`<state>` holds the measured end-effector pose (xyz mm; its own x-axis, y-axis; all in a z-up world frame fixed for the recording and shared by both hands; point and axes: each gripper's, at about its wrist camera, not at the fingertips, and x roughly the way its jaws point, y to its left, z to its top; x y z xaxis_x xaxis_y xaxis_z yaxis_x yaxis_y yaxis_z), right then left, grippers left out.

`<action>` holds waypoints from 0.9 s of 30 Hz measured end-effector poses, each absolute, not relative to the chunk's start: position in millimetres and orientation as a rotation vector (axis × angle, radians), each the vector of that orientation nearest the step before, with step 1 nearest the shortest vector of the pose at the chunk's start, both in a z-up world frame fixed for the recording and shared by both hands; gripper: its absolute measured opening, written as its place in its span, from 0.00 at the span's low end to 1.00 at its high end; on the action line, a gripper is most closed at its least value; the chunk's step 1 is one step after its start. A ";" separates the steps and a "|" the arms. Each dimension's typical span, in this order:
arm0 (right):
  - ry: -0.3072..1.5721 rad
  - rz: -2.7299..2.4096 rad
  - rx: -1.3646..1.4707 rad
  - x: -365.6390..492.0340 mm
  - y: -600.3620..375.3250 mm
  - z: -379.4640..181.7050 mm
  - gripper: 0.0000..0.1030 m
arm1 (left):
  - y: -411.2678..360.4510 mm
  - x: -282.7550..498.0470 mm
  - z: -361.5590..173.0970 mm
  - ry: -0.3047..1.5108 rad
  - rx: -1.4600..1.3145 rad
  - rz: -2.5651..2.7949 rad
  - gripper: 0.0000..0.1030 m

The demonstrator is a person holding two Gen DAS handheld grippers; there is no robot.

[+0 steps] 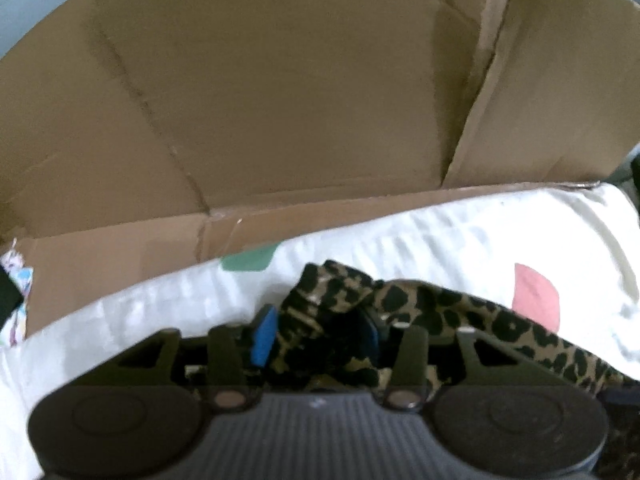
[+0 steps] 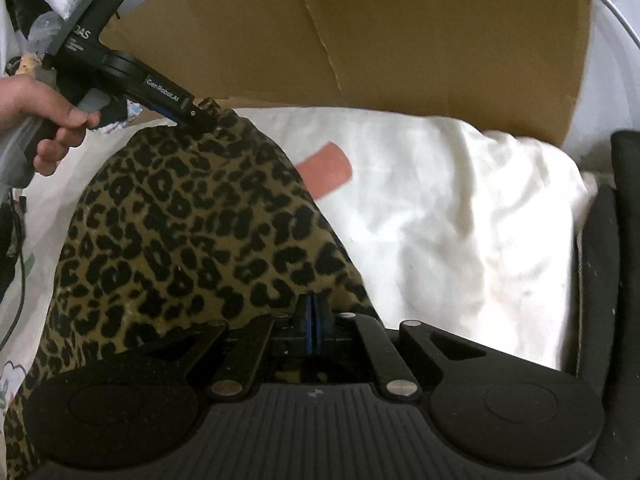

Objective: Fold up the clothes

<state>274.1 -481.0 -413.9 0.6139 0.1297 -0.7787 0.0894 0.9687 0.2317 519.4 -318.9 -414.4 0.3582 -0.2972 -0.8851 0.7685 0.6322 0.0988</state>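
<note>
Stretching between both claws, the leopard-print garment [image 2: 180, 232] lies on the white bedding [image 2: 460, 208], running from the left claw [image 1: 320, 332] (jaws parted, cloth bunched between them) to the right claw [image 2: 311, 312], pinched shut on its hem; cardboard [image 1: 280, 100] stands behind.

The leopard-print garment [image 2: 192, 232] was soft, matt cloth with a slightly napped look. The white bedsheet [image 2: 460, 216] beneath was rumpled, matt cotton-like fabric. The cardboard sheet [image 1: 280, 92] behind was dull brown paperboard, creased and rough-edged. Each gripper body was matt black plastic with a ribbed grey panel, small shiny metal pivot pins, and blue rubbery-looking pads [image 1: 264, 336].
</note>
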 end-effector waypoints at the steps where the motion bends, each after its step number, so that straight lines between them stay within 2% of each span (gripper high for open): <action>1: 0.914 0.025 0.256 271.3 -482.0 -414.5 0.06 | -319.9 519.8 -416.2 0.972 0.562 -0.740 0.45; 15: 0.924 0.009 0.229 248.3 -485.5 -415.2 0.04 | -340.2 517.2 -419.7 0.950 0.561 -0.732 0.41; 18: 0.941 -0.007 0.233 246.5 -485.4 -412.7 0.04 | -340.2 517.3 -406.7 0.966 0.579 -0.736 0.41; 20: 0.952 -0.020 0.236 245.9 -485.3 -410.3 0.04 | -336.5 517.8 -393.7 0.967 0.587 -0.754 0.37; 27: 0.925 -0.040 0.250 249.9 -482.6 -391.5 0.04 | -302.8 507.9 -346.7 0.989 0.625 -0.795 0.37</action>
